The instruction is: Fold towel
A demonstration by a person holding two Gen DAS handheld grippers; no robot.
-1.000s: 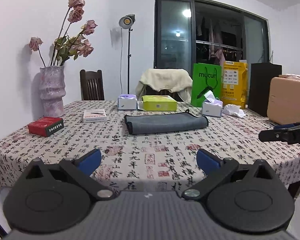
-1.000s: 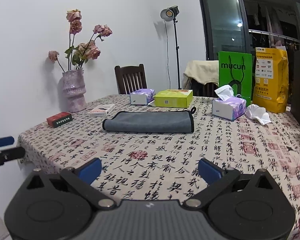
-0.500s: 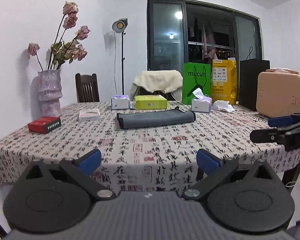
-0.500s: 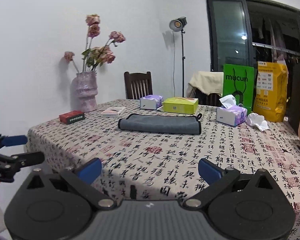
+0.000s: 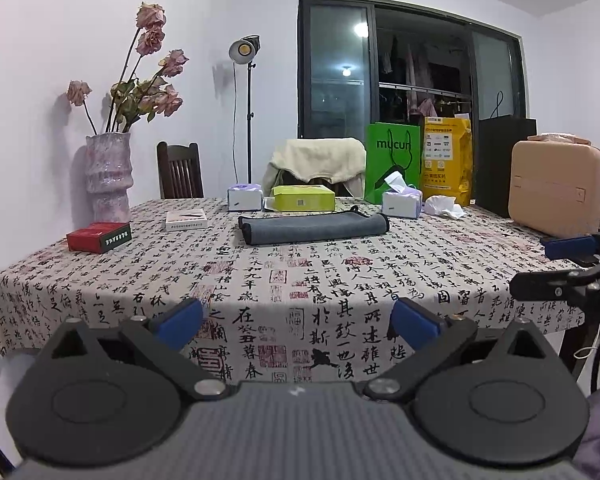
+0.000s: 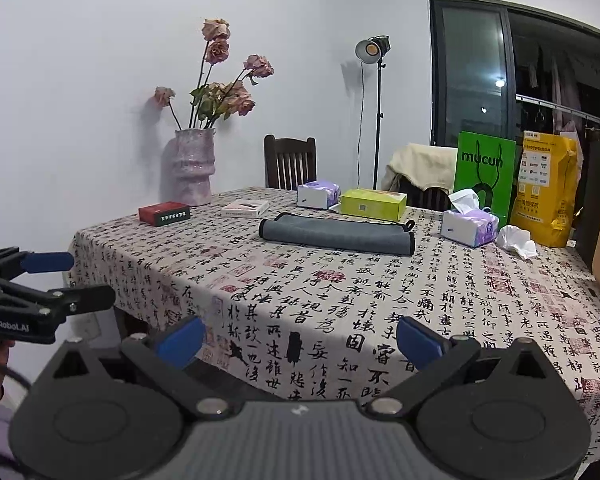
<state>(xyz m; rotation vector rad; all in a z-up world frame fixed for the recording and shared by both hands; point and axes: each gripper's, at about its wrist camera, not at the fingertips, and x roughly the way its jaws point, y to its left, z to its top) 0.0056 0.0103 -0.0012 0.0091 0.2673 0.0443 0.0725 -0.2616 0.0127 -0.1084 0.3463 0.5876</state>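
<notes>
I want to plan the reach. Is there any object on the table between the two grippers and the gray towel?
Nothing visible. Between the open left gripper, the open right gripper and the gray towel lies only bare tablecloth. The boxes stand beside or behind the towel.

On the bench (image 5: pixel 340 280) I count one towel (image 5: pixel 314 229), one vase (image 5: pixel 107 176), three tissue boxes (image 5: pixel 244 197) (image 5: pixel 303 197) (image 5: pixel 402 204), one red box (image 5: pixel 99 237), one white box (image 5: pixel 186 219), two bags (image 5: pixel 392 160) (image 5: pixel 446 162), one case (image 5: pixel 560 188).
</notes>
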